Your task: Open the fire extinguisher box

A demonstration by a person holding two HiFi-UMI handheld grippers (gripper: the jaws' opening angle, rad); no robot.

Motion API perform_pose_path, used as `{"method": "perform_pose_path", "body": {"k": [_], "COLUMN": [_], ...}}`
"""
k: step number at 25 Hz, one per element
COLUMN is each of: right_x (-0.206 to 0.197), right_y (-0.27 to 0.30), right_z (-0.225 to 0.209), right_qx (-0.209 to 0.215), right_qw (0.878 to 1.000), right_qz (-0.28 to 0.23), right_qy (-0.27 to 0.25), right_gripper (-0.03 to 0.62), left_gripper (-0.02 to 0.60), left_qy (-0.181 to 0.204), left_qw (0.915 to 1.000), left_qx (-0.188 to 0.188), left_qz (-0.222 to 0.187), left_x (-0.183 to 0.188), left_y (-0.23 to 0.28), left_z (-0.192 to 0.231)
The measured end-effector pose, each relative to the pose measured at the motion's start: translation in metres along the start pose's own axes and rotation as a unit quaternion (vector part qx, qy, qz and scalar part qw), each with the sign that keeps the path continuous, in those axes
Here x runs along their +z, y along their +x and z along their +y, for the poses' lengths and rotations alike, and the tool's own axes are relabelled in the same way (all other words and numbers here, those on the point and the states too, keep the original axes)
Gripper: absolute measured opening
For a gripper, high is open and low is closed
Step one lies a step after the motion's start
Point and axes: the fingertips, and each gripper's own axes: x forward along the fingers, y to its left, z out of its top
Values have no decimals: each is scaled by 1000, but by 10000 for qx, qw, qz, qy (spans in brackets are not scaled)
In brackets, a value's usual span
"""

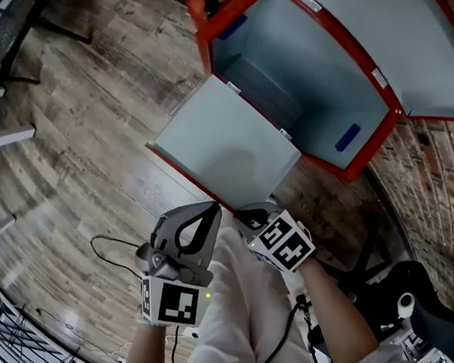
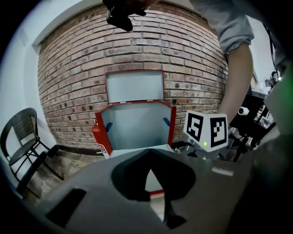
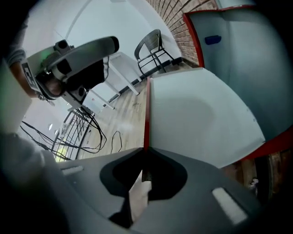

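The fire extinguisher box [image 1: 366, 154] has a red frame and a pale grey inside, and it stands against a brick wall [image 2: 68, 68]. Its upper panel [image 2: 135, 86] is raised against the wall. The front door [image 1: 224, 146] hangs out toward me, red-edged [image 3: 147, 114]. My right gripper [image 1: 249, 214] sits at the door's near edge with its jaws closed on that red rim [image 3: 144, 155]. To its left, my left gripper [image 1: 211, 209] is off the door, its jaws together with nothing between them. A red extinguisher [image 2: 97, 132] stands at the box's left side.
A black chair [image 2: 23, 141] stands left of the box on the wooden floor. Black cables [image 1: 115, 248] trail across the floor near my left hand. Dark equipment with a white knob [image 1: 407, 303] sits at the lower right. White furniture [image 3: 114, 68] is behind the chair.
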Motion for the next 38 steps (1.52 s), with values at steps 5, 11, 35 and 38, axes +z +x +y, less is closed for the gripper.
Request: {"method": "perform_pose_path", "body": {"k": [5, 11, 35, 38], "right_x": [-18, -35, -57, -43], "right_y": [35, 73, 91, 61], "right_z": [-14, -48, -168, -153], "right_qx": [-44, -722, -3128, -3049], "right_qw": [9995, 9949, 9470, 9516], "right_qz": [263, 503, 682, 350], "right_qy": [-138, -483, -263, -164], "right_gripper": [34, 28, 9, 9], "left_gripper": [-2, -2, -2, -2], "left_qy": [262, 239, 196, 166], "left_qw": [9995, 9993, 9997, 9999], "left_qx": [-178, -273, -72, -10], "left_qz": [-8, -39, 81, 18], "left_x": [-10, -26, -49, -29], "left_y": [11, 32, 84, 75], "left_z": [-8, -3, 42, 43]}}
